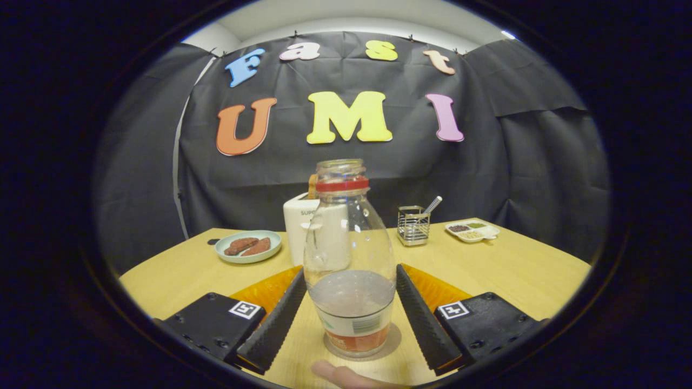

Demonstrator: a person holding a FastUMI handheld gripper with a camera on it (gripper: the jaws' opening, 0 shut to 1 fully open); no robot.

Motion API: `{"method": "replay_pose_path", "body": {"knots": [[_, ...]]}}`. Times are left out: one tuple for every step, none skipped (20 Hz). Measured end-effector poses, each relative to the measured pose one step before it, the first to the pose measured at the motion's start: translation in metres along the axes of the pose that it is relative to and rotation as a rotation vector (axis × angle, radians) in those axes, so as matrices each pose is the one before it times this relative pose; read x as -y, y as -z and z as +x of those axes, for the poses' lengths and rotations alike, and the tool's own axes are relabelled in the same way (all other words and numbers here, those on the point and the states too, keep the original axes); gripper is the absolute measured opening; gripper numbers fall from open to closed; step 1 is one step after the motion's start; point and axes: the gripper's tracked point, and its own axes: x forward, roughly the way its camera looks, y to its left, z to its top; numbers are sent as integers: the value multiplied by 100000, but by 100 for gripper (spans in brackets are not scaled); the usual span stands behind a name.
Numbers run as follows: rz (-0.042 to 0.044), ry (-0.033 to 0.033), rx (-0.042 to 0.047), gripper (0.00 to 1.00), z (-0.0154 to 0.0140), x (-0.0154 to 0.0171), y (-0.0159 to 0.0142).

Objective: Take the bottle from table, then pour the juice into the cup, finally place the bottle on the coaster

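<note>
Bottle (349, 254) stands upright between my open jaws: clear, smooth, likely slippery, part-filled and bottom-heavy; I would grip its lower body.

Plate (248, 247) of sausages, toaster (300, 227), wire holder (413, 225), divided dish (472, 230)

Clear bottle (349, 254), red neck band

the bottle (349, 259) hides much of the white box (300, 227) behind it, and a fingertip (340, 375) is cut off below the counter (513, 270).
</note>
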Motion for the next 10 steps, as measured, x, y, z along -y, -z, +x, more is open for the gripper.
{"method": "replay_pose_path", "body": {"knots": [[1654, -1468, 1288, 100, -399, -85, -797], [957, -446, 800, 100, -364, 153, -835], [1856, -958, -278, 100, -272, 43, -493], [2062, -1244, -943, 100, -256, -179, -610], [2231, -1283, -713, 100, -421, -208, -636], [1727, -775, 438, 100, -435, -193, -973], [-63, 456, 303, 100, -464, -66, -679], [-1003, 77, -279, 100, -473, -34, -438], [-403, 170, -207, 100, -480, -143, -329], [579, -465, -583, 100, -649, -228, -529]]}}
